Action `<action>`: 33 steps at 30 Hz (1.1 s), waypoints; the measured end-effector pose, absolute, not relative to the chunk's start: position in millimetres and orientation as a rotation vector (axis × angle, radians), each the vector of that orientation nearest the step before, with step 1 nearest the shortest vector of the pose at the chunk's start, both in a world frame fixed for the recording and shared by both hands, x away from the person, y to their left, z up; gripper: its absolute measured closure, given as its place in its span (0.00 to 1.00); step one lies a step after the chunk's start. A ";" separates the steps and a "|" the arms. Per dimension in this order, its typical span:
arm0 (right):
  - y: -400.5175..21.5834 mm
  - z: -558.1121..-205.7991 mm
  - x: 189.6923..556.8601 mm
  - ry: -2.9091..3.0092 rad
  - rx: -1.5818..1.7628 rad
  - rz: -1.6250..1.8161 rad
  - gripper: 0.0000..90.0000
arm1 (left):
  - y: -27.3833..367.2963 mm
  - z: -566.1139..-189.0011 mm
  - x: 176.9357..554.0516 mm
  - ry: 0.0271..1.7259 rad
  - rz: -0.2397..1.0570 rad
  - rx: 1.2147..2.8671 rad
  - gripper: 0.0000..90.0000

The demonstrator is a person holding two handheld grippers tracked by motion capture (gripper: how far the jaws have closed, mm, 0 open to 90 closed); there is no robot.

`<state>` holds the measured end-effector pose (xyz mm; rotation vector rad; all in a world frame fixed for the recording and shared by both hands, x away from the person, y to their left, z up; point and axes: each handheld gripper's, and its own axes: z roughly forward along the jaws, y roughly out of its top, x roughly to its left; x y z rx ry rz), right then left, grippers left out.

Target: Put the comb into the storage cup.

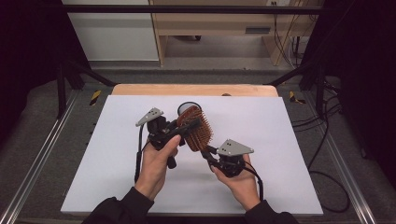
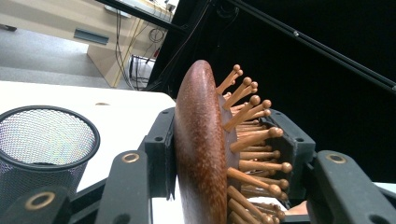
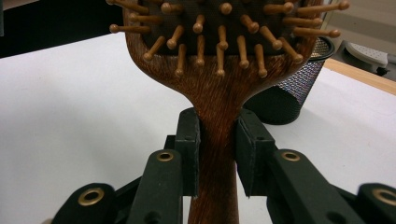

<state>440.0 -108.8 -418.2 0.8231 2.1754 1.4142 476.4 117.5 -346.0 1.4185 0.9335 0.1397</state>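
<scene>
A brown wooden hairbrush (image 1: 198, 132) with wooden pins is held above the white table sheet (image 1: 116, 182) between both grippers. My left gripper (image 1: 189, 127) is shut across the brush head (image 2: 201, 140), one jaw on the smooth back and the other against the pins. My right gripper (image 1: 208, 153) is shut on the brush handle (image 3: 217, 116), just below the head. In the right gripper view the pins face the camera. A black mesh cup (image 1: 188, 107) stands upright on the sheet right behind the brush.
The mesh cup (image 2: 44, 140) (image 3: 289, 93) is open at the top. A wooden table edge (image 1: 196, 89) runs along the back of the sheet. Metal rails and cables (image 1: 327, 140) flank the table. Furniture stands beyond it.
</scene>
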 end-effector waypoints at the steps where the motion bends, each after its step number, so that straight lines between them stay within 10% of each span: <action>1: -108.6 -418.5 439.9 2.177 0.823 1.415 0.81 | 117.5 -346.0 476.4 0.933 0.140 1.419 0.56; 17: -108.2 -421.9 443.2 2.192 0.839 1.449 0.80 | 120.2 -348.4 481.1 0.946 0.114 1.414 0.57; 33: -114.5 -421.9 443.8 2.164 0.877 1.478 0.52 | 124.4 -347.0 484.8 0.953 0.150 1.409 0.57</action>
